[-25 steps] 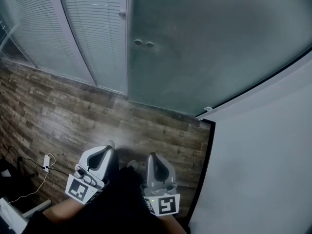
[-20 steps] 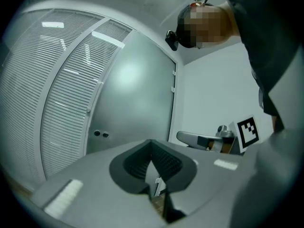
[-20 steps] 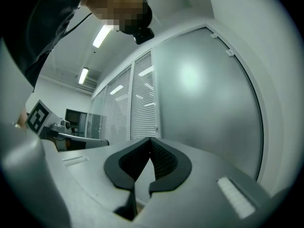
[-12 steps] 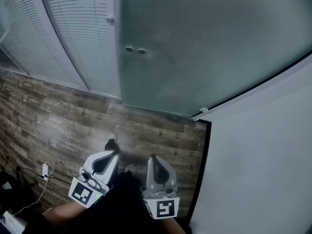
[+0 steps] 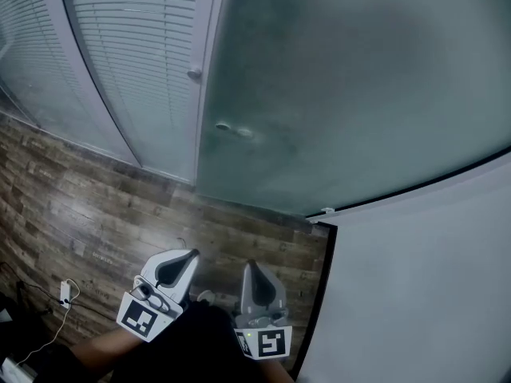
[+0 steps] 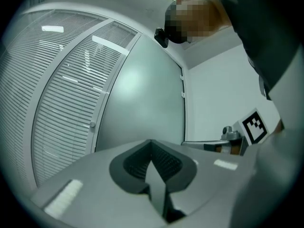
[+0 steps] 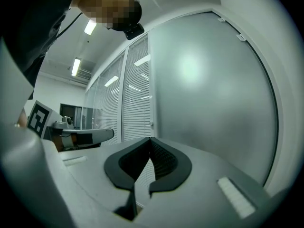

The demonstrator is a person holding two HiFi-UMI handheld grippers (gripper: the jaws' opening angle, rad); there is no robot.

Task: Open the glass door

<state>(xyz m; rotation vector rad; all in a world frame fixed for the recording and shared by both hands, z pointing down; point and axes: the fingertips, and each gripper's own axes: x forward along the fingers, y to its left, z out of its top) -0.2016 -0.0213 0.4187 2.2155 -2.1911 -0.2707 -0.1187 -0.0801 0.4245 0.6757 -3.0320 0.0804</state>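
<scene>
Head view: the tall frosted grey-green glass door (image 5: 359, 94) fills the upper right and stands ahead of me across the dark wood-plank floor (image 5: 96, 206). Its left edge lies along a white frame post (image 5: 209, 70), and two small round metal fittings (image 5: 233, 129) sit on the glass near that edge. White slatted blinds (image 5: 136, 46) hang behind the panels left of the post. A plain white wall (image 5: 431, 294) runs off from the door's right end. My left gripper (image 5: 190, 254) and my right gripper (image 5: 250, 265) sit low in the frame, side by side, well apart from the door and touching nothing. A white cable (image 5: 56, 313) trails on the floor at lower left.

Left gripper view: my jaws are pressed together with nothing between them. The door rises beyond them as a smooth, cloudy pane. Only this view shows two small clips (image 6: 182, 86) on its right edge by the wall. The right gripper's square-marker cube shows at the right.

Right gripper view: these jaws are likewise together and empty. Here the door takes up the whole right side, with a soft reflection of light high on the glass. My left gripper juts in at the left, and ceiling lights (image 7: 76, 66) show past the blinds.
</scene>
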